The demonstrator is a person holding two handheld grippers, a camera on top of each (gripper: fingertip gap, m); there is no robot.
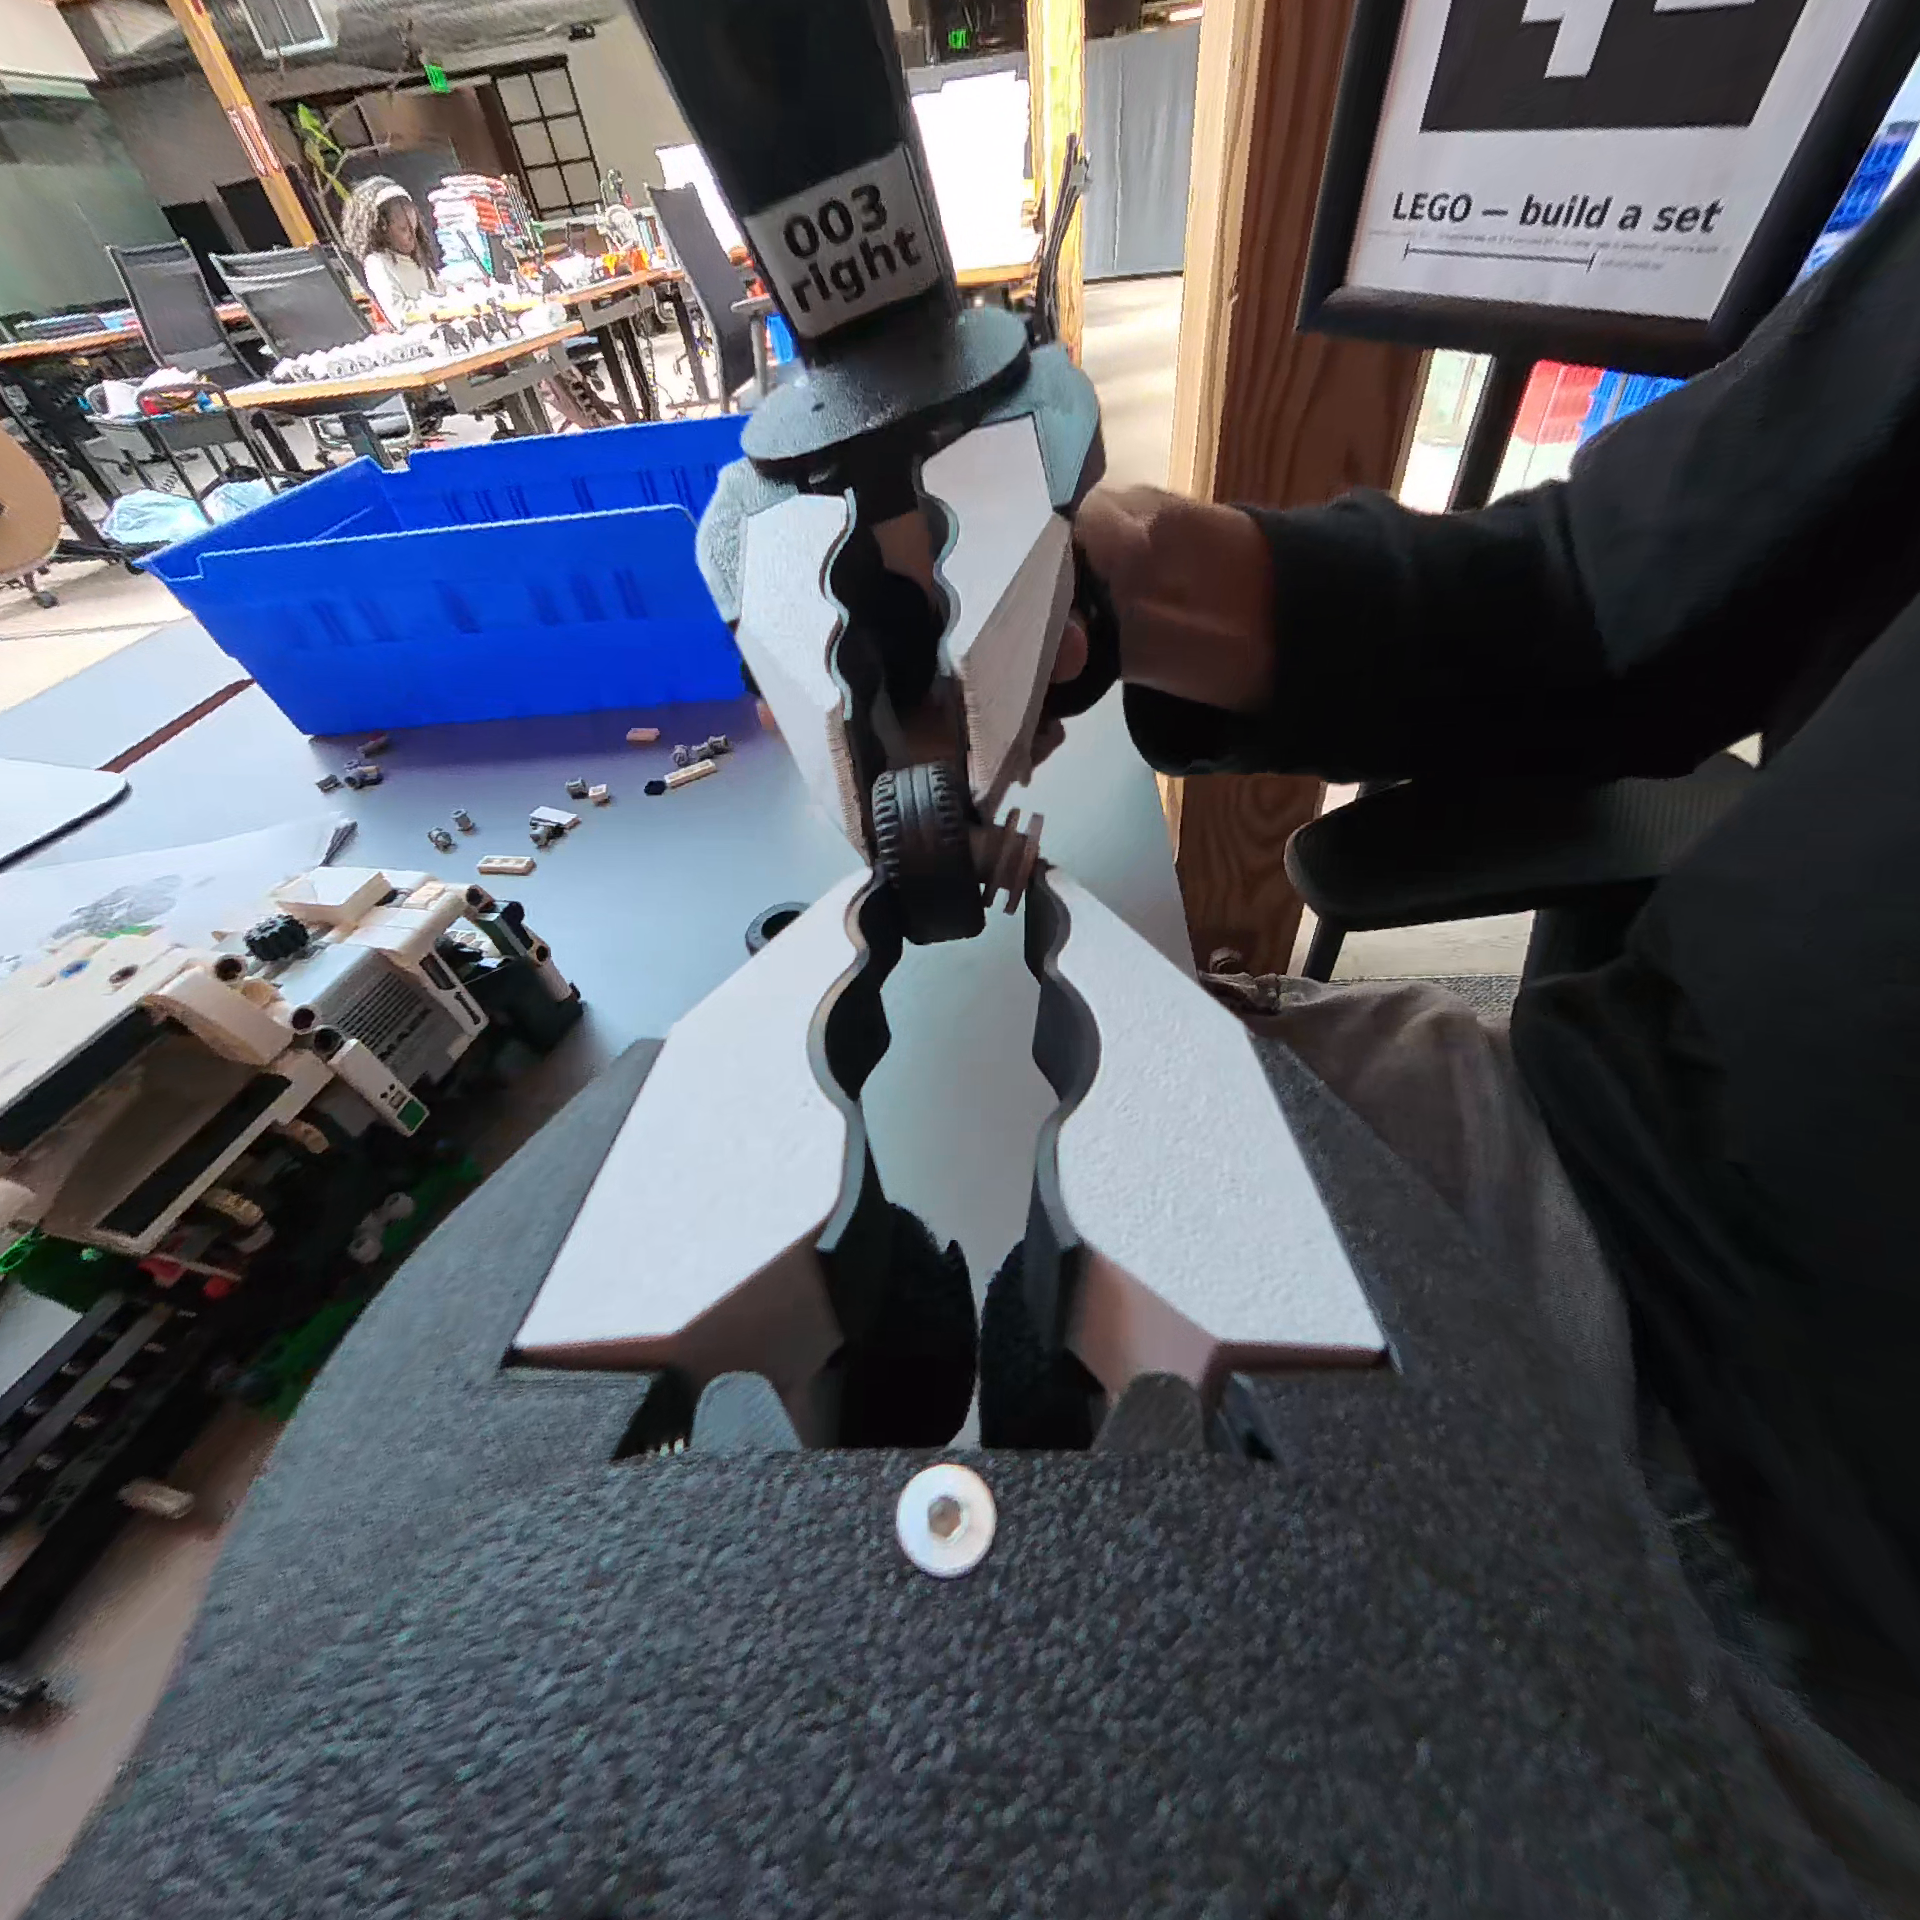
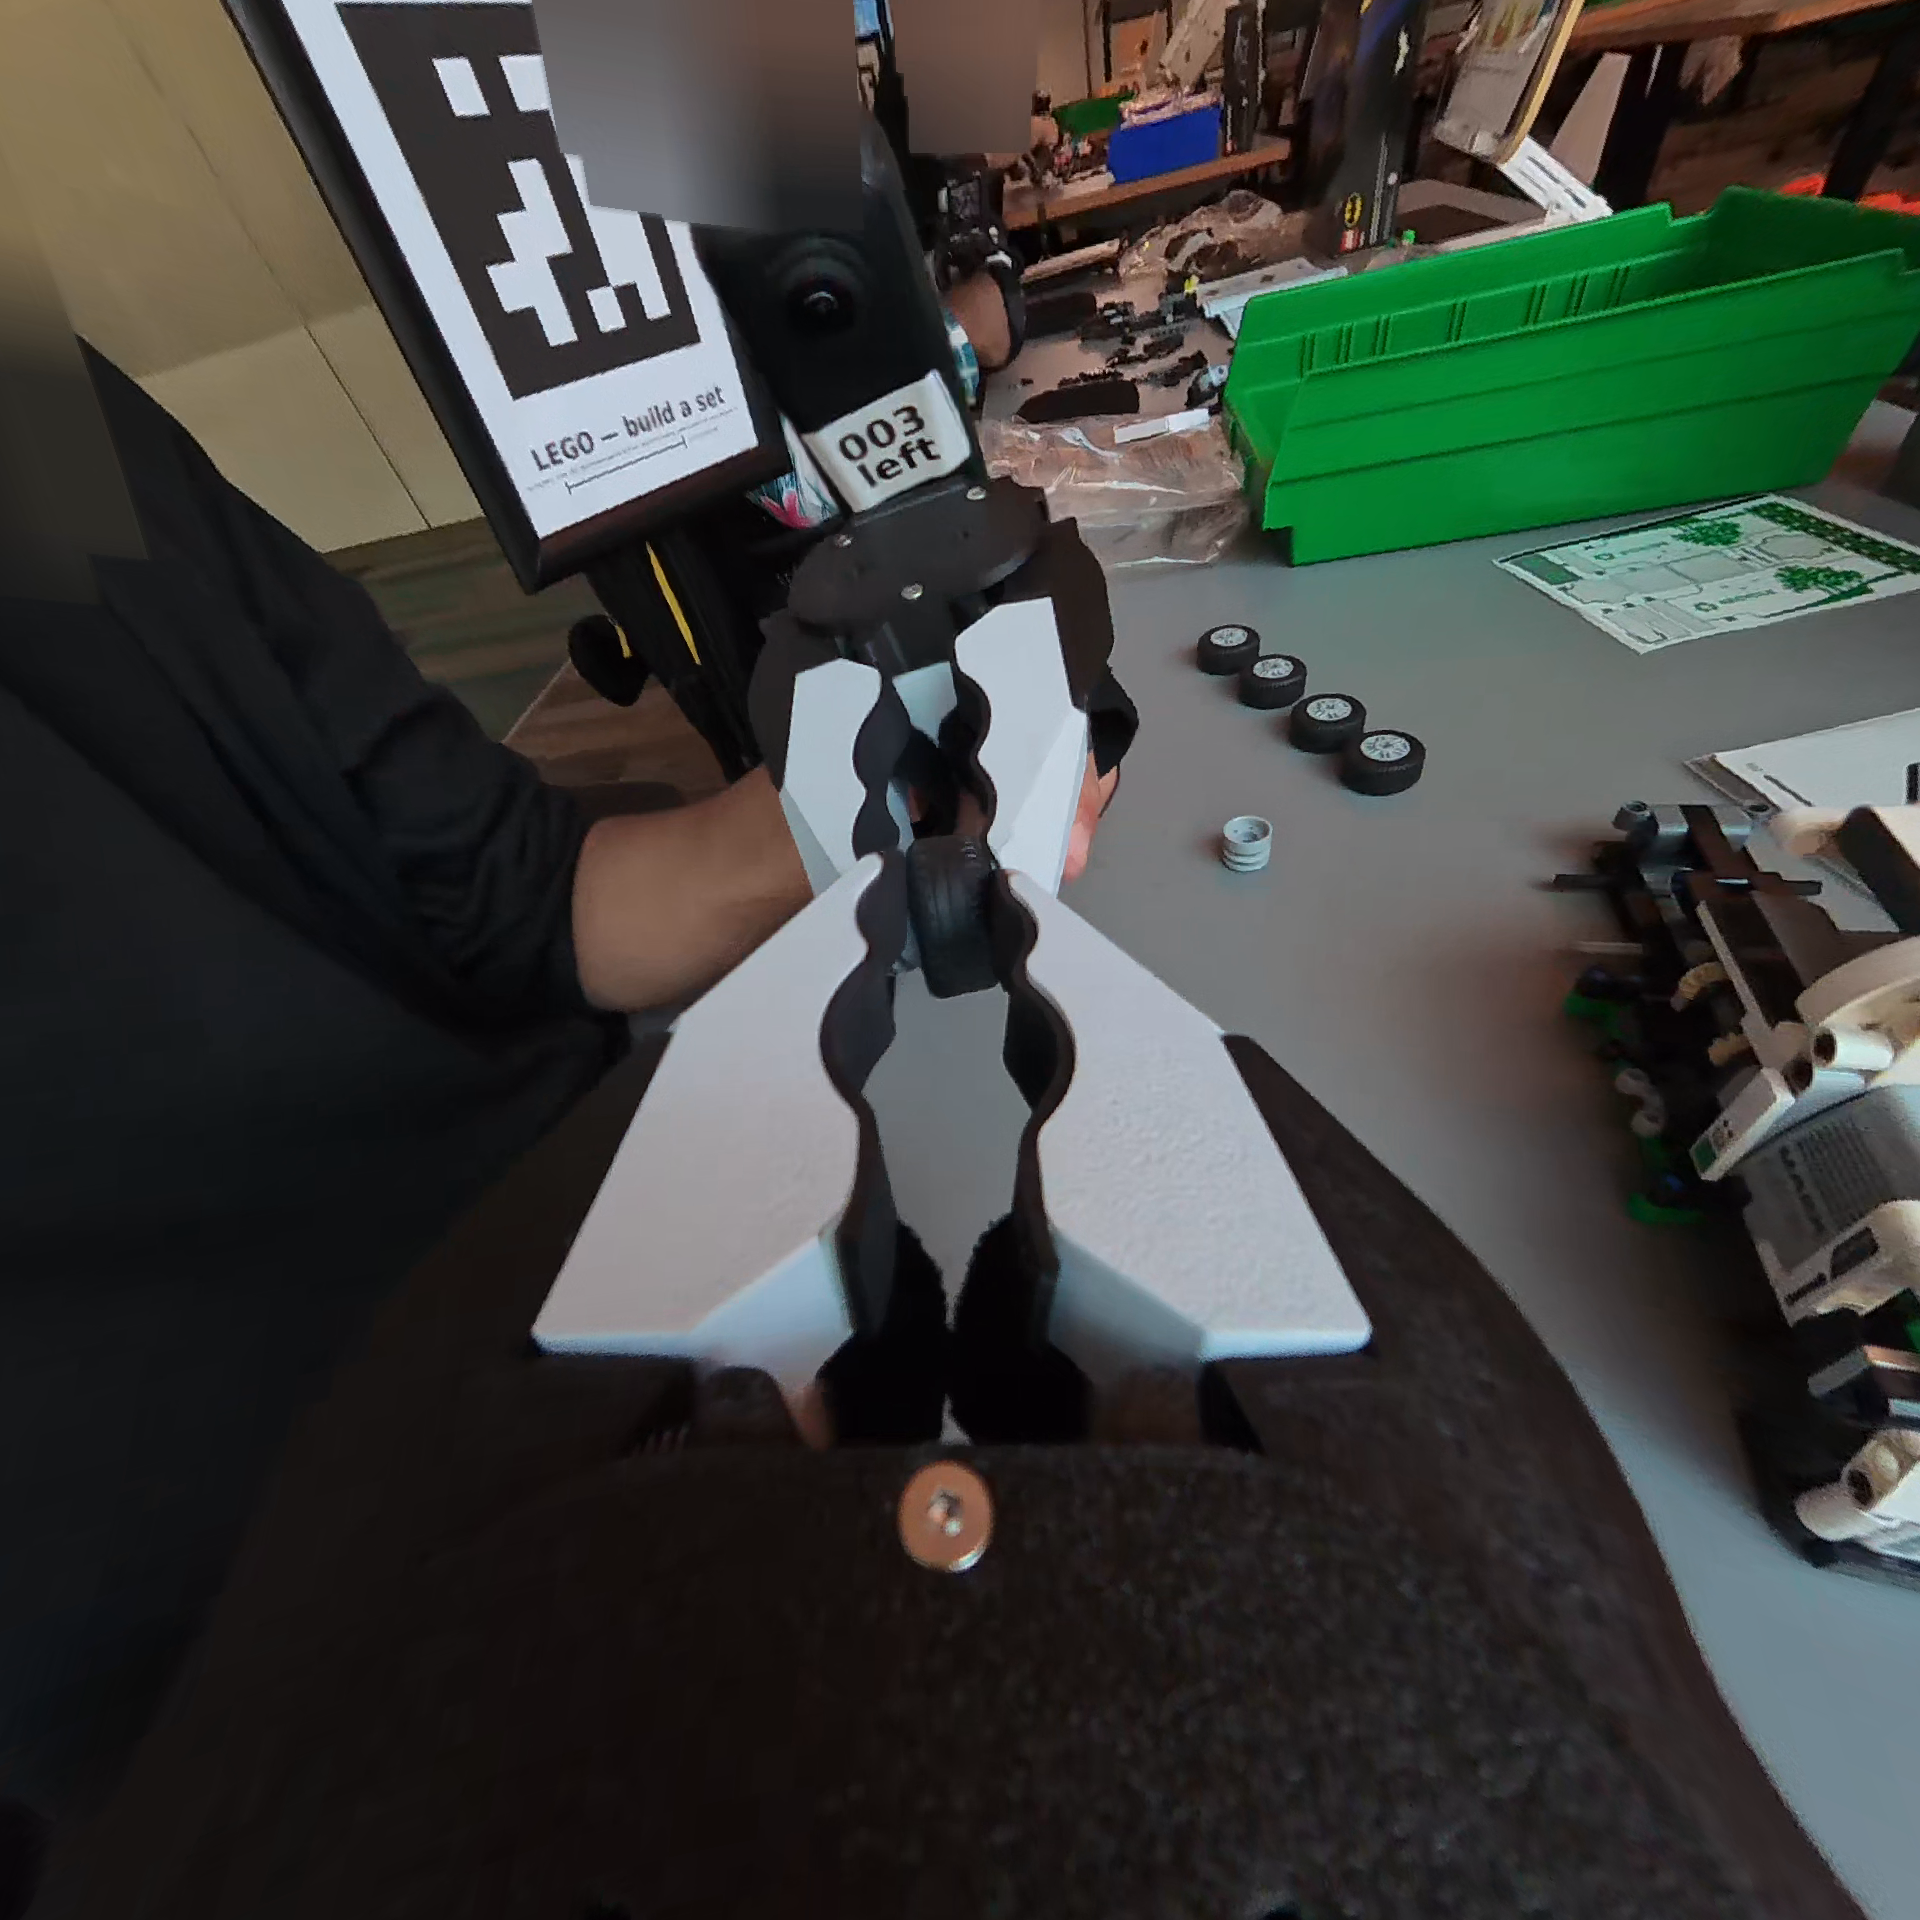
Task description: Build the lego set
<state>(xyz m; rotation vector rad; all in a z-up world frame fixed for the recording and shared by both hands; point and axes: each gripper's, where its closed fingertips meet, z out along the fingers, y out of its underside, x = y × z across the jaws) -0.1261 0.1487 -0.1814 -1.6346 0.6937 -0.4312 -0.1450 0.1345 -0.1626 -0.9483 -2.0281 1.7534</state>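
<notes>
Right wrist view: both tongs (image 2: 951, 894) pinching tire (image 2: 951, 920) onto hub, four wheels (image 2: 1311, 710) done, truck (image 2: 1766, 1091) half-built, one hub (image 2: 1247, 842) left

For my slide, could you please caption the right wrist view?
Two grippers meet over a black tyre, beside four finished wheels on the grey table.

A black tire (image 1: 925, 852) is up in the air with a small grey hub (image 1: 1013, 862) touching its side. Four wheels (image 2: 1311, 709) sit in a row on the table, one grey hub (image 2: 1247, 843) nearby. The white truck (image 1: 343, 997) lies beside them.
</notes>
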